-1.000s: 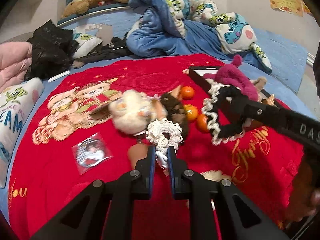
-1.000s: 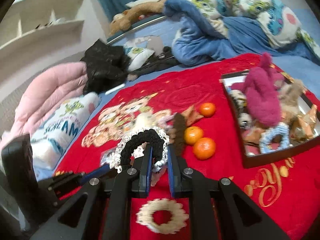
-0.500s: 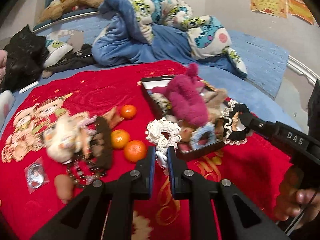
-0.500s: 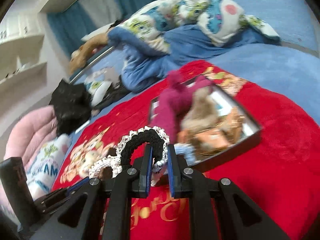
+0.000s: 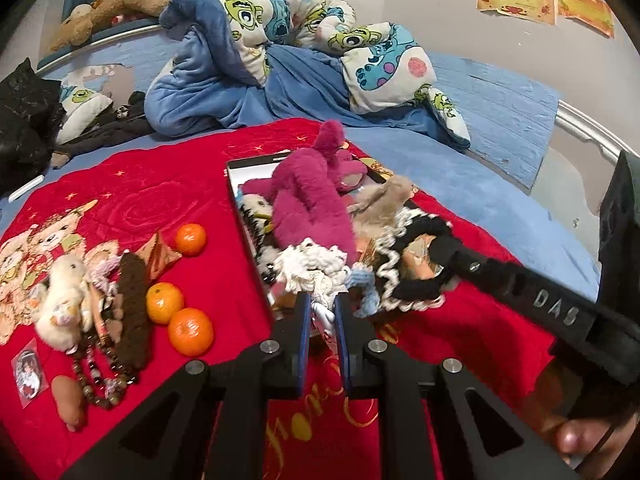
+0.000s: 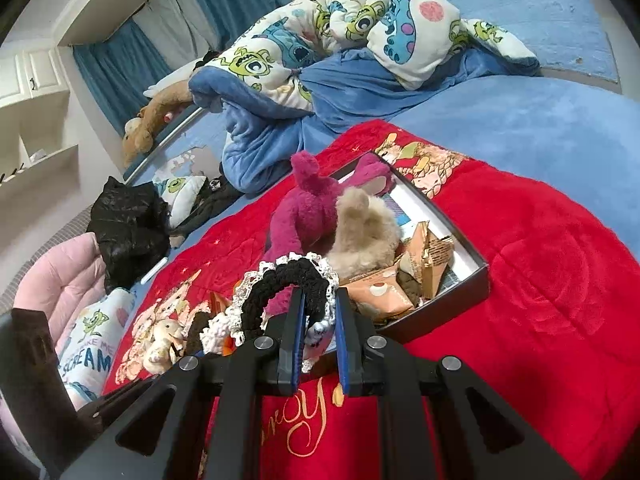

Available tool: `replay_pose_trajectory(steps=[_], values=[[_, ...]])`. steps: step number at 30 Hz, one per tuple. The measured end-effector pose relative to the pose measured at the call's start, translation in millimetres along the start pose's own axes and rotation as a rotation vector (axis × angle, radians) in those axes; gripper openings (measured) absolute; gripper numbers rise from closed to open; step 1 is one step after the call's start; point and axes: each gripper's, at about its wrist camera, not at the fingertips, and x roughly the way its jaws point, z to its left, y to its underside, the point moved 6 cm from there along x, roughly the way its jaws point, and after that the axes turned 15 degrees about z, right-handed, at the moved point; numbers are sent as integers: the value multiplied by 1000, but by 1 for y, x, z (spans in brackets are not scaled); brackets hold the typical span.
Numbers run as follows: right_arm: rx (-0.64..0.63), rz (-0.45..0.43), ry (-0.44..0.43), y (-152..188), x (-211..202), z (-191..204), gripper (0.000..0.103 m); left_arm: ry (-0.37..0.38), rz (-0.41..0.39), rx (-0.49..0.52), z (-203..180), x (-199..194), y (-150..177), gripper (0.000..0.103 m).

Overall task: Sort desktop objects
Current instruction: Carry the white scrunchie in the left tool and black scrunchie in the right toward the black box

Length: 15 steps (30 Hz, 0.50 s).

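**Two scrunchies carried to the box, both ready to drop**

The bed (image 5: 500,184) carries a red blanket (image 5: 224,216) that serves as the sorting surface. On it lies a shallow dark box (image 6: 460,284), already crowded with a magenta plush (image 5: 308,200), a tan plush (image 6: 368,232) and paper packets; soft items are evidently being gathered there. Left outside it on the blanket are three oranges (image 5: 190,330), a white plush (image 5: 64,300) and a bead string (image 5: 100,376), probably meant for another group.

The right claw (image 6: 318,316) is clamped nearly shut on a black lace-edged scrunchie (image 6: 288,284), held over the box's near edge. The left claw (image 5: 322,316), also pinched almost closed, grips a white scrunchie (image 5: 312,268) just above the box's near corner. Both look placed for release inside.
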Motion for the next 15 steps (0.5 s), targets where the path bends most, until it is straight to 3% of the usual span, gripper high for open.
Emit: replay_pose_trajectory(steps=[15], values=[[30, 45, 65, -18, 41, -20, 14, -6, 6, 5, 15, 43, -19, 13]])
